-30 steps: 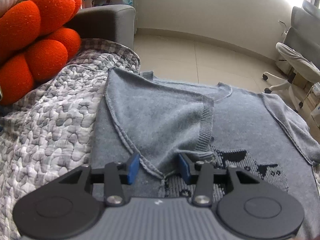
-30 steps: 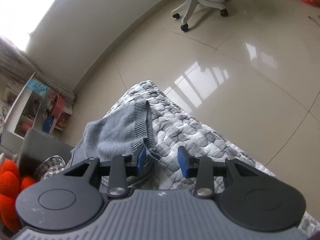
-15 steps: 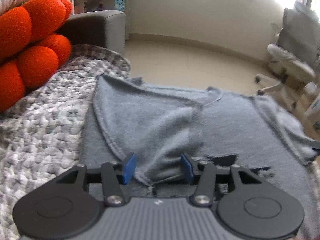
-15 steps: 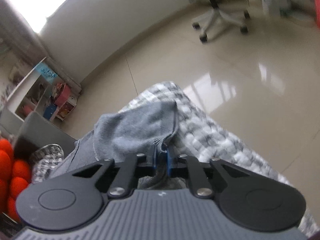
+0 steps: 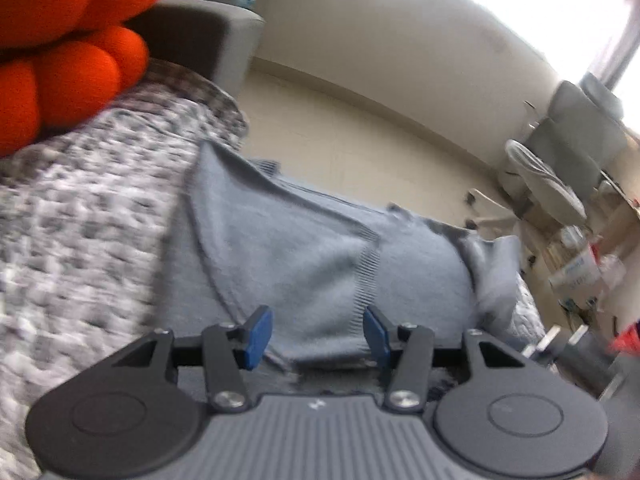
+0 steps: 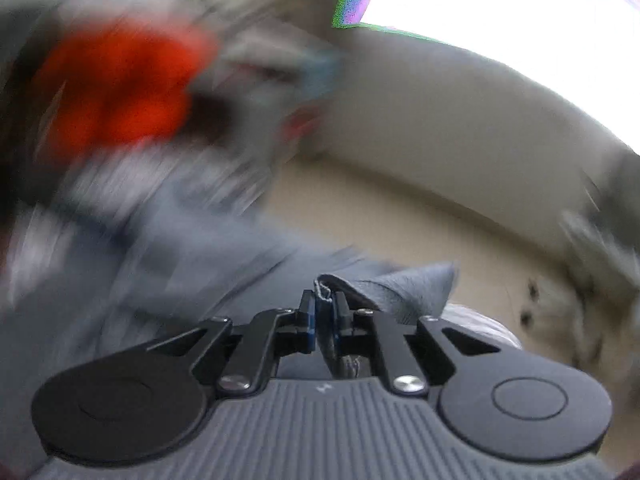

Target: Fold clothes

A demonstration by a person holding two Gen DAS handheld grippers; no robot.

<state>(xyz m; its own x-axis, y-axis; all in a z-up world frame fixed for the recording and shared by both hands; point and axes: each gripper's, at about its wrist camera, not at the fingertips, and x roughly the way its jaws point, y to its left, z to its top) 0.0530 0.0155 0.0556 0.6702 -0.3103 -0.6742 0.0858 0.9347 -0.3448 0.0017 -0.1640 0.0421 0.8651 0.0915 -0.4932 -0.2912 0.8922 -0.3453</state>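
A grey knitted sweater (image 5: 304, 248) lies spread on the quilted cover, its left sleeve folded across the chest. My left gripper (image 5: 316, 314) hovers just above that folded sleeve and is open; cloth shows between the blue pads without being pinched. In the left wrist view the other sleeve (image 5: 496, 264) is lifted and bunched at the sweater's right side. My right gripper (image 6: 324, 298) is shut on that sleeve's edge (image 6: 404, 284), with a fold of grey knit sticking out past the pads. The right wrist view is heavily blurred.
A grey-and-white quilted cover (image 5: 80, 220) lies under the sweater. A knobbly orange cushion (image 5: 60, 60) and a grey sofa arm (image 5: 200, 40) stand at the upper left. Tiled floor (image 5: 360, 140) lies beyond; an office chair (image 5: 540, 184) and clutter stand at the right.
My right gripper closed on the sleeve edge, then rolled and swung it over towards the sweater's body. My left gripper widened a little and drew back slightly from the folded left sleeve.
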